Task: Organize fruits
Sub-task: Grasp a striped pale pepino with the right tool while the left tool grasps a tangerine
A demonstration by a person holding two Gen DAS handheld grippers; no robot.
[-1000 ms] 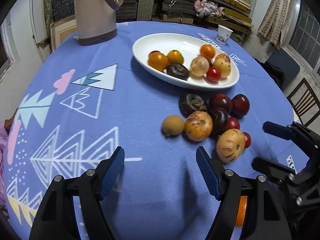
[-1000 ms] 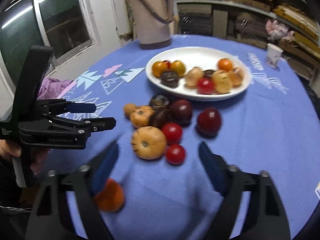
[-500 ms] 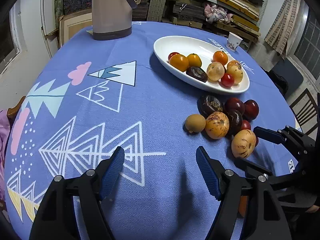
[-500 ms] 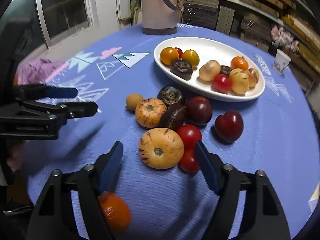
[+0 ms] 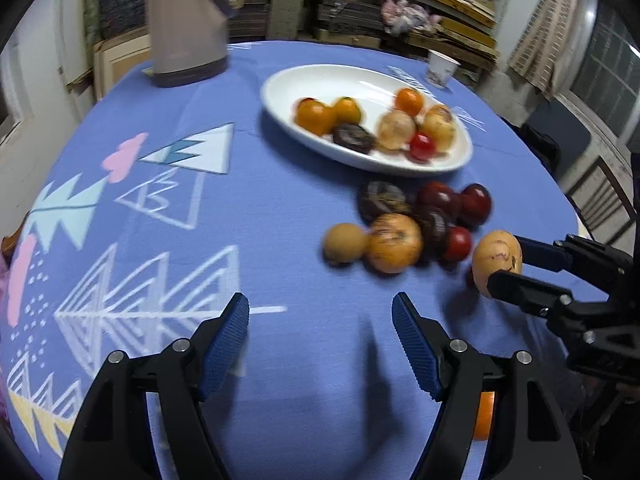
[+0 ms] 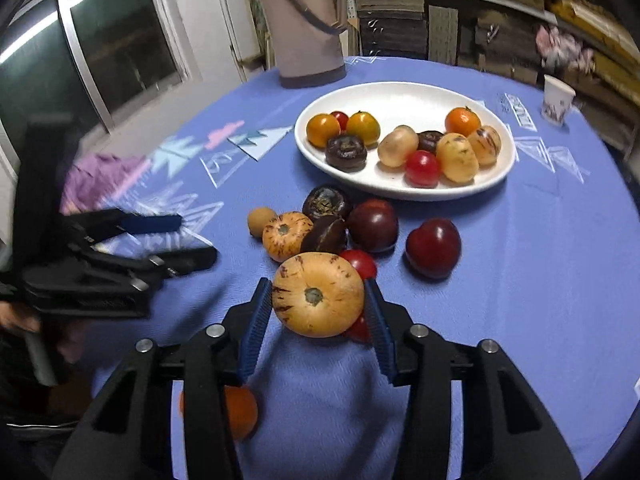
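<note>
Melon (image 6: 318, 294) pinched by right fingers (image 6: 256, 320) (stem visible only there); left fingers (image 5: 224, 344) spread.

My bench (image 6: 540, 280), under a blue patterned cloth, carries a white plate (image 6: 404, 98) of fruit, a loose fruit cluster (image 6: 352, 224), a beige jug (image 6: 306, 20), a paper cup (image 6: 557, 100) and an orange (image 6: 240, 412).

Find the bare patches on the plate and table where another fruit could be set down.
The white plate is bare along its far side, toward the jug. The tablecloth is open right of the dark red plum. The loose fruit cluster is crowded.
</note>
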